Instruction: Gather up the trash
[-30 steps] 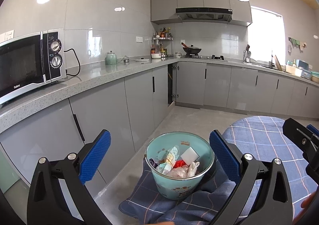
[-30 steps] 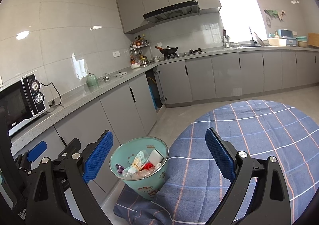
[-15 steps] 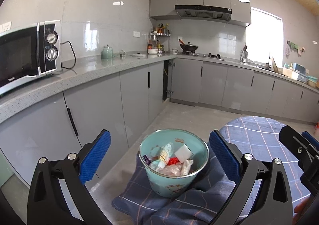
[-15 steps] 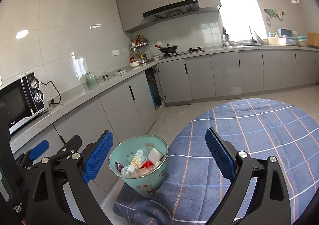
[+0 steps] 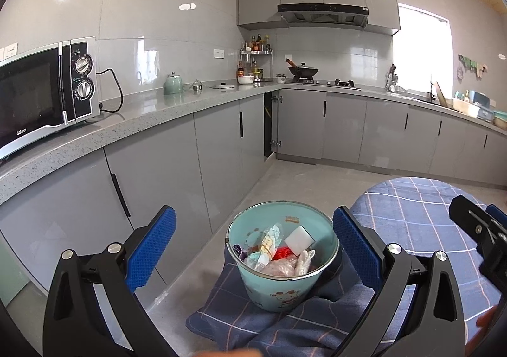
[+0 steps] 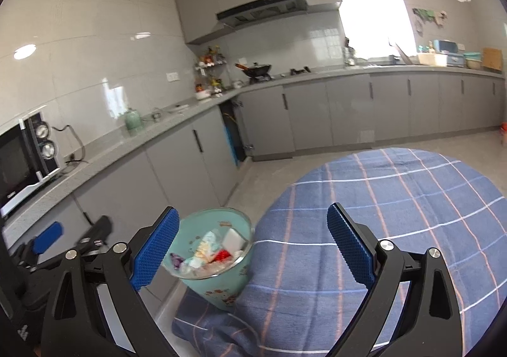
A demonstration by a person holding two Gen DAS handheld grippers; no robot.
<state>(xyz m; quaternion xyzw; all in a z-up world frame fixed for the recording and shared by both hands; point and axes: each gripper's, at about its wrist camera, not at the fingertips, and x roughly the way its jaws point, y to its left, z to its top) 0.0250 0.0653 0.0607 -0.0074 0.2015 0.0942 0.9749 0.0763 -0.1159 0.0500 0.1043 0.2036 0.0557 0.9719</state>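
From the left wrist, the left gripper (image 5: 252, 249) is seen spread wide and empty, framing the teal trash bucket (image 5: 283, 281) of wrappers on the plaid cloth (image 5: 421, 224).

From the right wrist, the right gripper (image 6: 252, 246) is likewise spread, the bucket just left of centre. If the bucket is to be lifted, its rim is best pinched squarely so it stays level.

Trash bin (image 5: 283, 274) on the floor between cabinets (image 5: 177, 167) (left) and cloth-covered table (image 6: 396, 214) (right), trash (image 5: 279, 254) inside.

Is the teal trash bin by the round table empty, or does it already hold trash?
It already holds trash. The teal trash bin stands upright and is partly filled: a white sponge block, crumpled wrappers and something red.
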